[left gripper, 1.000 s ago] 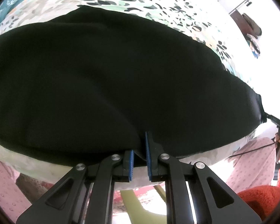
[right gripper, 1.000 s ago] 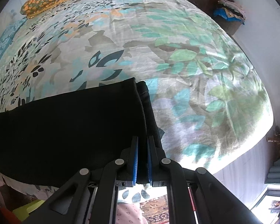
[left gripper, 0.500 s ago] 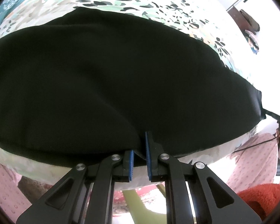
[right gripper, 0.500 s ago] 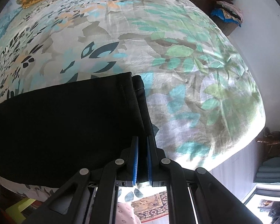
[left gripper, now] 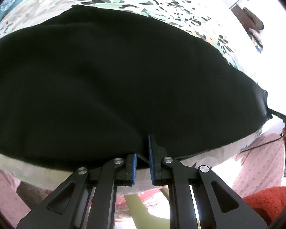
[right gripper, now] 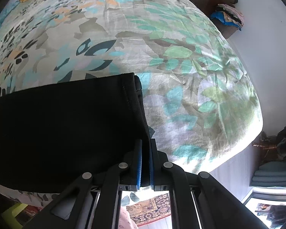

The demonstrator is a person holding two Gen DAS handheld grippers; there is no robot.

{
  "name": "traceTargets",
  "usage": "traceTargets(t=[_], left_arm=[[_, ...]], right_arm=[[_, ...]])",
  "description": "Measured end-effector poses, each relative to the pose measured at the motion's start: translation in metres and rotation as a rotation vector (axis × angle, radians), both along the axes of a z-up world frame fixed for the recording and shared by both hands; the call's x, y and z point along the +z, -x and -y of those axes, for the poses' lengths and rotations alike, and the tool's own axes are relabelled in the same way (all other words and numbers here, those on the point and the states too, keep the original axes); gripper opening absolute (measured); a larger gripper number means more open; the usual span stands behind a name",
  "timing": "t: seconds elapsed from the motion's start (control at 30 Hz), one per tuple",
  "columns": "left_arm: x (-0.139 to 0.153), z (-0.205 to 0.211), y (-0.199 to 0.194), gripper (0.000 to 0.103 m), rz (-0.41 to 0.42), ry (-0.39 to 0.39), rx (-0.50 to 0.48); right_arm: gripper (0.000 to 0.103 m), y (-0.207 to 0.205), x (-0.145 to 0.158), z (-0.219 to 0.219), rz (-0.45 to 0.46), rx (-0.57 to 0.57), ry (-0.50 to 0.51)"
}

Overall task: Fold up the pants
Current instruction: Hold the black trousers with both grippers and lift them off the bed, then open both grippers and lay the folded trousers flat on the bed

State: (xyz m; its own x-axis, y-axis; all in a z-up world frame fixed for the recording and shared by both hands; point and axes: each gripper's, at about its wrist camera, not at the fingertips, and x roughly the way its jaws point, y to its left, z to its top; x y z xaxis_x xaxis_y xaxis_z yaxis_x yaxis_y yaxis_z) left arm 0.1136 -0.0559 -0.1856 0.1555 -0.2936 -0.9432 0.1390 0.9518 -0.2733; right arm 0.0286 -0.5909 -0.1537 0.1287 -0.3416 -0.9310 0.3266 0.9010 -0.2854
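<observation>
Black pants (left gripper: 124,80) spread flat on the floral bed (right gripper: 181,61), near its front edge. Left gripper (left gripper: 143,152) jaws clamped on the near pants edge at 6 o'clock. Right gripper (right gripper: 145,152) jaws pinching the hem corner at 6 o'clock; hem end runs toward 12. Clothes pile (right gripper: 228,17) at 1 o'clock.

Pants (right gripper: 63,126) on bed (right gripper: 181,61), near edge

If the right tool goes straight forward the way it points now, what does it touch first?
The right tool is already shut on the black pants at their hemmed edge. Straight on, it would likely only push further along that fabric, lying on the floral bedsheet.
</observation>
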Motion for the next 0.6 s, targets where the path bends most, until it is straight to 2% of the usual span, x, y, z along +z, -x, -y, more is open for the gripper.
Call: traceTargets(t=[0.13, 0.43, 0.5, 0.57, 0.6], left_arm=[[-0.002, -0.006, 0.003, 0.009, -0.023, 0.033, 0.018], [-0.004, -0.007, 0.007, 0.01, -0.056, 0.026, -0.003], [-0.005, -0.007, 0.007, 0.016, -0.064, 0.016, 0.001], [-0.004, -0.006, 0.008, 0.029, -0.08, 0.006, -0.007], [-0.002, -0.006, 0.01, 0.047, -0.091, 0.001, -0.019]], right_arm=[[0.007, -0.002, -0.002, -0.004, -0.021, 0.012, 0.02], [0.007, -0.006, -0.002, -0.012, -0.036, 0.025, 0.04], [0.007, -0.006, -0.003, -0.012, -0.037, 0.023, 0.038], [0.007, -0.007, -0.003, -0.011, -0.038, 0.016, 0.032], [0.007, -0.007, -0.002, -0.011, -0.036, 0.011, 0.029]])
